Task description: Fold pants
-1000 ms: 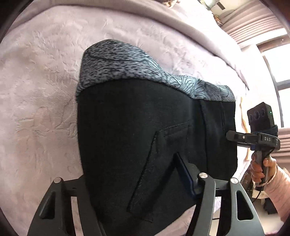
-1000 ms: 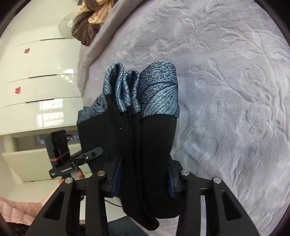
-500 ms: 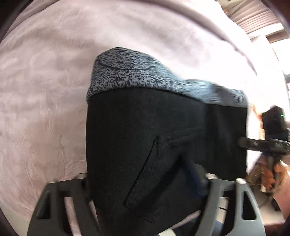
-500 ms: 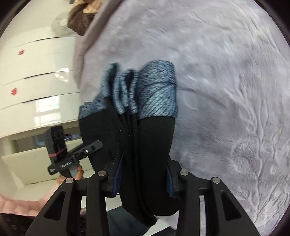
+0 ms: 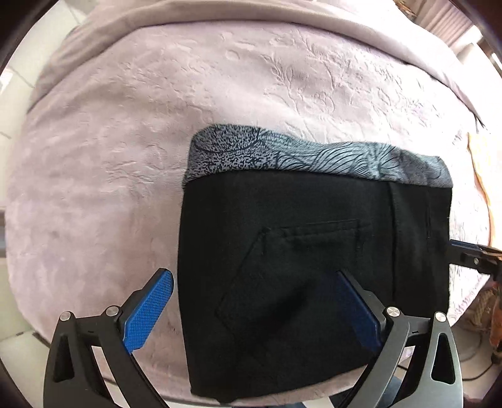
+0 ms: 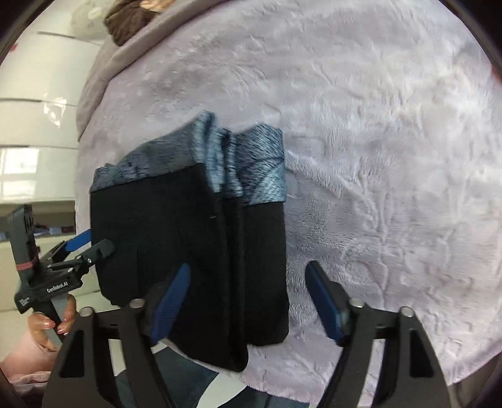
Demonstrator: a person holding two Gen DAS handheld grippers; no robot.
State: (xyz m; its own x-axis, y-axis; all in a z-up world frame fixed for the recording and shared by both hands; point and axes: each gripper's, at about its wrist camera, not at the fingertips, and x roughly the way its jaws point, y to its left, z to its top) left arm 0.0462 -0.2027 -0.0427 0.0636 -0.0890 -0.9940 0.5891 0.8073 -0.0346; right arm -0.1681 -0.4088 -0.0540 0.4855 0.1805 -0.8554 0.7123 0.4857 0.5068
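Note:
The folded black pants (image 5: pixel 313 251), with a grey-blue patterned band along their far edge, lie flat on the lilac bed cover (image 5: pixel 125 157) near its front edge. My left gripper (image 5: pixel 252 273) hovers over their near left part with its jaws opening; the left pad is clear of the cloth and the right pad is above it. In the right wrist view the pants (image 6: pixel 175 219) show stacked fold layers at their right end. My right gripper (image 6: pixel 248 266) straddles that end, jaws opening, pads off the cloth. The left gripper (image 6: pixel 81 251) shows there too, in a hand.
The embossed bed cover (image 6: pixel 392 157) stretches wide beyond and right of the pants. A grey blanket (image 5: pixel 219 18) runs along the bed's far side. White cabinet doors (image 6: pixel 31 125) stand past the bed, and brown clothing (image 6: pixel 128 22) lies at its far corner.
Both grippers have opened and let go of the folded pants, then drawn back and up a little. The pants now rest flat on the bed.

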